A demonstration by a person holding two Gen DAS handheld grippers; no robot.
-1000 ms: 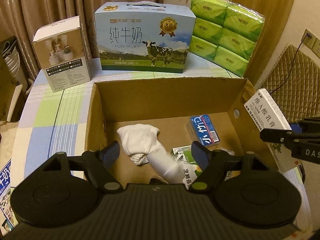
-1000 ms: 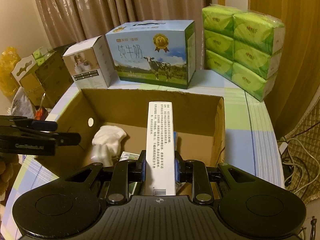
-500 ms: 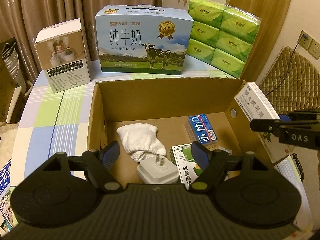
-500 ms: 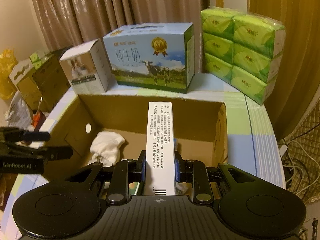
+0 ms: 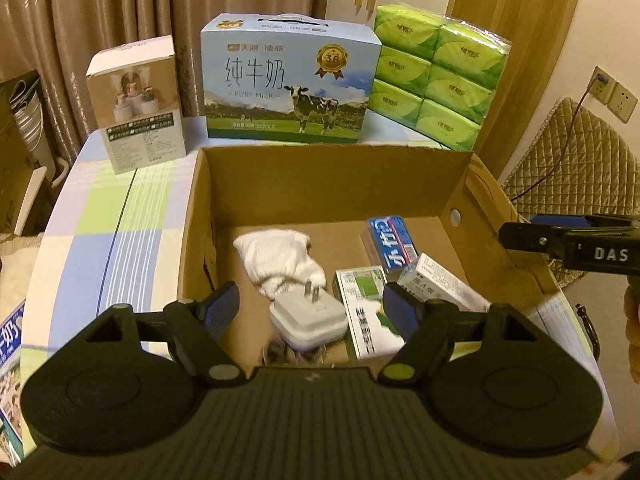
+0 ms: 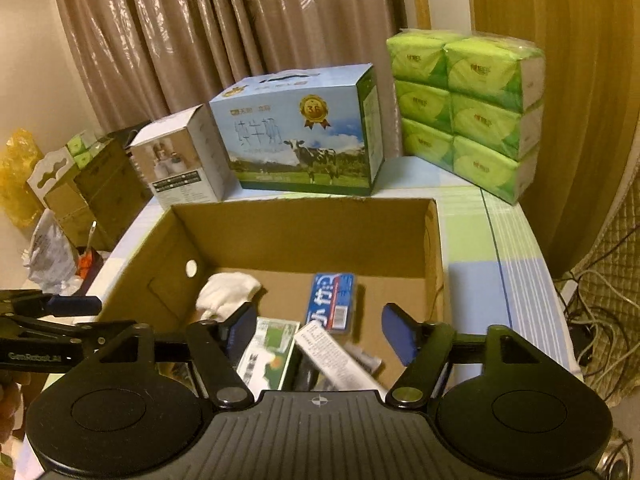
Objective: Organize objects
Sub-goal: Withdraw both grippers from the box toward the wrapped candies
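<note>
So I've got both grippers over the open cardboard box (image 5: 320,184) on the checked tablecloth (image 5: 120,216). My right gripper (image 6: 320,326) has its jaws opening right now, and the long white carton (image 6: 340,360) sits loose below them in the box, tilted across the other stuff, no pads touching it. In the left view that same carton (image 5: 444,280) lies along the right side, next to the blue toothpaste box (image 5: 394,244) and leaning over the green-and-white box (image 5: 364,304). My left gripper (image 5: 312,304) is spread wide with nothing in it, hanging above the white plug adapter (image 5: 308,318), which is just in front of the white cloth (image 5: 280,256). Behind the box: a milk case (image 5: 290,84), a small white product box (image 5: 136,104) and a green tissue pack (image 5: 440,72).
</note>
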